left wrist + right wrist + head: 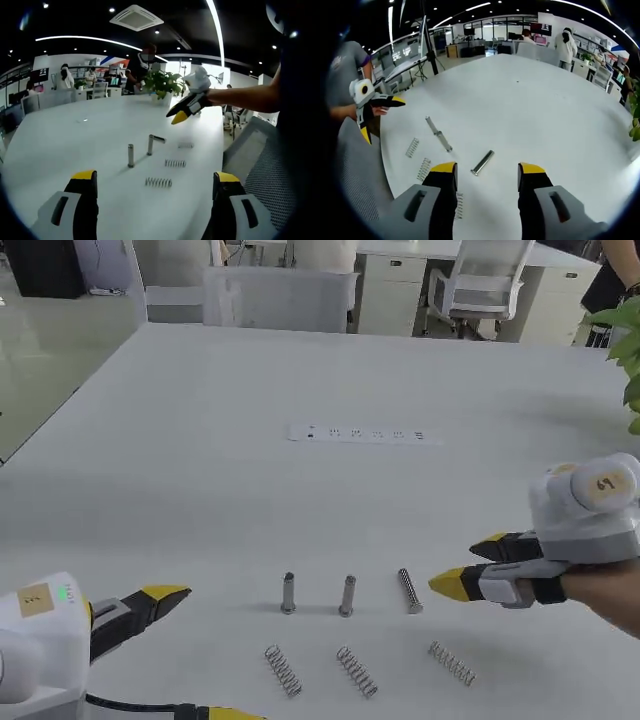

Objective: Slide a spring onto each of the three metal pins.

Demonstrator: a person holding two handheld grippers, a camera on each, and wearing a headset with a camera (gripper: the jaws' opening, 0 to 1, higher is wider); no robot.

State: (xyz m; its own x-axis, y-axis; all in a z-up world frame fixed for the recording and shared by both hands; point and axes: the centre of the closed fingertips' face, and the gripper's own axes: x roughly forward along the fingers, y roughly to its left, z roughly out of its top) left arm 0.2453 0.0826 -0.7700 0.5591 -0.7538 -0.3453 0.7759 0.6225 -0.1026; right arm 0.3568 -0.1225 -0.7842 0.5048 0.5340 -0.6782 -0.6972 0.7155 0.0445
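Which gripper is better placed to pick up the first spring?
Probably right: the open right gripper sits beside the rightmost pin, near the rightmost spring; the left gripper is farther from any spring.

My left gripper (205,652) runs off the bottom-left corner, its lower jaw a mere sliver at the edge. In the right gripper view, one spring (459,202) sits half hidden behind my jaw. The power strip (362,433) markings are too small to read.
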